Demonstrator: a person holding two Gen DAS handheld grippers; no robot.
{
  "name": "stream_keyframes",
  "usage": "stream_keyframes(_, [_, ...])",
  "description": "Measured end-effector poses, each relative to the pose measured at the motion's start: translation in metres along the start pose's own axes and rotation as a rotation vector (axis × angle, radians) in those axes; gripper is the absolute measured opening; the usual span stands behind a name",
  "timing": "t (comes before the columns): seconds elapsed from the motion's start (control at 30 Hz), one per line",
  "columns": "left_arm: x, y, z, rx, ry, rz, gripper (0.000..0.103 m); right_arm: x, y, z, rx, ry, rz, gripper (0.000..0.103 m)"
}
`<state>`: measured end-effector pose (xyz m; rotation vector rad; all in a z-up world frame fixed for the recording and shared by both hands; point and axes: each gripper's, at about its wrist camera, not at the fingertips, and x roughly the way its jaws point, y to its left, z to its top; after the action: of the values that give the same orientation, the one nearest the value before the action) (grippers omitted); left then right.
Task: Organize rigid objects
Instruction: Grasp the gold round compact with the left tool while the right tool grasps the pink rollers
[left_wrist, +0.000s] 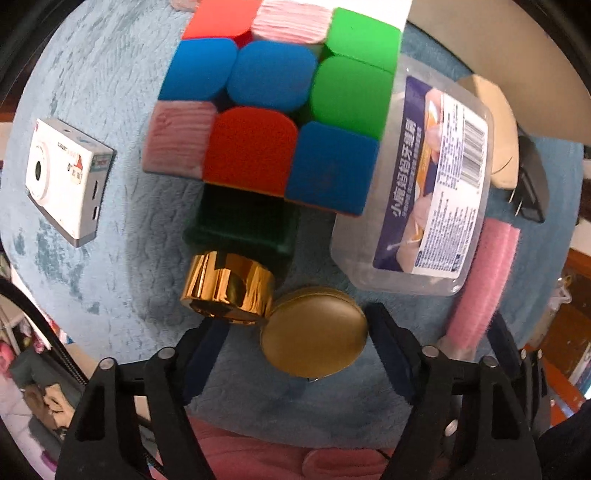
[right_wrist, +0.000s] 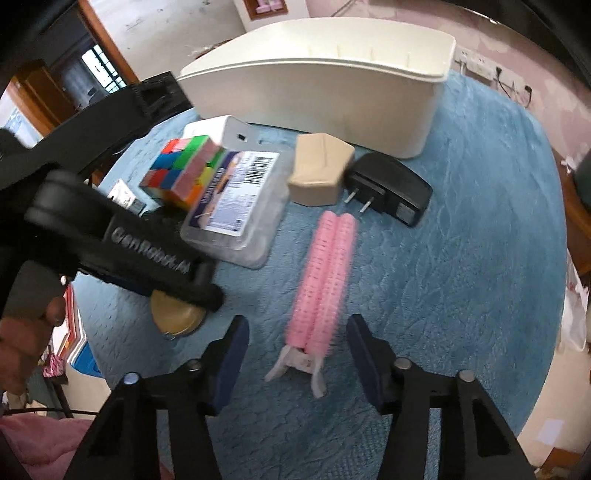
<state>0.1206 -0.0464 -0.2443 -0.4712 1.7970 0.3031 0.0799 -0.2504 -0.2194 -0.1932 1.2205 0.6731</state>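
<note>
My left gripper (left_wrist: 295, 328) is open around a round gold compact (left_wrist: 314, 332) that lies on the blue cloth between its fingers. A shiny gold ring-shaped cap (left_wrist: 229, 288) sits just left of it, in front of a dark green box (left_wrist: 240, 225). My right gripper (right_wrist: 297, 339) is open and straddles the near end of a pink hair roller clip (right_wrist: 325, 273). The white bin (right_wrist: 325, 81) stands at the back of the table. The compact (right_wrist: 177, 314) shows under the left gripper's body in the right wrist view.
A colourful puzzle cube (left_wrist: 273, 107), a clear floss-pick box (left_wrist: 424, 184), a white camera (left_wrist: 66, 181), a beige block (right_wrist: 319, 173) and a black plug adapter (right_wrist: 391, 188) lie on the round blue table (right_wrist: 461, 258). The cube (right_wrist: 181, 170) and floss box (right_wrist: 236, 206) sit left of the roller.
</note>
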Motion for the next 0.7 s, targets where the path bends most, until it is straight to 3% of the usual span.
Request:
stream_keyframes(0.23, [-0.008, 0.008, 0.011, -0.027, 0.035, 0.0, 0.059, 0.0, -0.004, -0.002, 0.013, 0.011, -0.01, 0.035])
stream_keyframes(0.43, [-0.013, 0.025, 0.011, -0.035, 0.042, -0.027, 0.059, 0.0, -0.008, -0.004, 0.046, 0.027, -0.015, 0.031])
stream_keyframes(0.7, [0.008, 0.059, -0.026, -0.014, 0.091, -0.045, 0.059, -0.006, -0.016, -0.006, 0.086, 0.063, -0.023, 0.028])
